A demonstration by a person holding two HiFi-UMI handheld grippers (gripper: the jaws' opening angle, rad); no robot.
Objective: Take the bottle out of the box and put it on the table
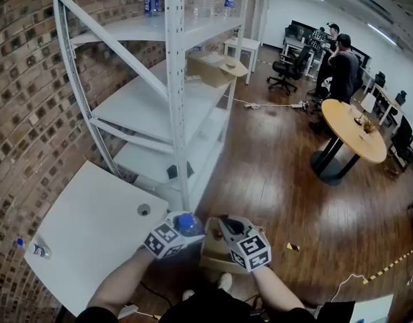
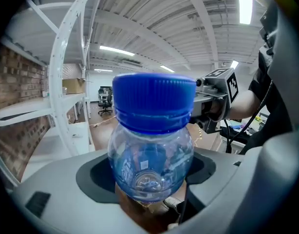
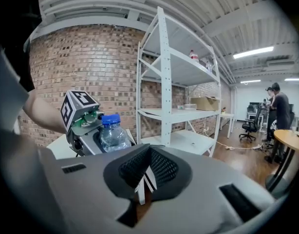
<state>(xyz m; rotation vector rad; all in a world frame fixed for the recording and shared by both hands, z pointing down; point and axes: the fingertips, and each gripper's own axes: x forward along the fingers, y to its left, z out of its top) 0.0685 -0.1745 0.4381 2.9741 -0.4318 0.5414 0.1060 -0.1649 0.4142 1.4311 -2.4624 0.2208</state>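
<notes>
Between left fingers (image 2: 47,204), bottle (image 2: 152,150) upright

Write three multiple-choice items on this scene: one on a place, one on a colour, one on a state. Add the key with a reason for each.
1. Where does the cardboard box at the bottom of the head view stand?
A. on the wooden floor
B. on the white table
C. on a rack shelf

2. What colour is the cap of the bottle in the left gripper view?
A. red
B. blue
C. white

3. How is the left claw?
A. open and empty
B. shut with nothing in it
C. shut on the bottle

Key:
1 A, the head view shows the box down on the floor.
2 B, the cap is plainly blue in the left gripper view.
3 C, the bottle sits between the jaws, and their pads press on its sides.
</notes>
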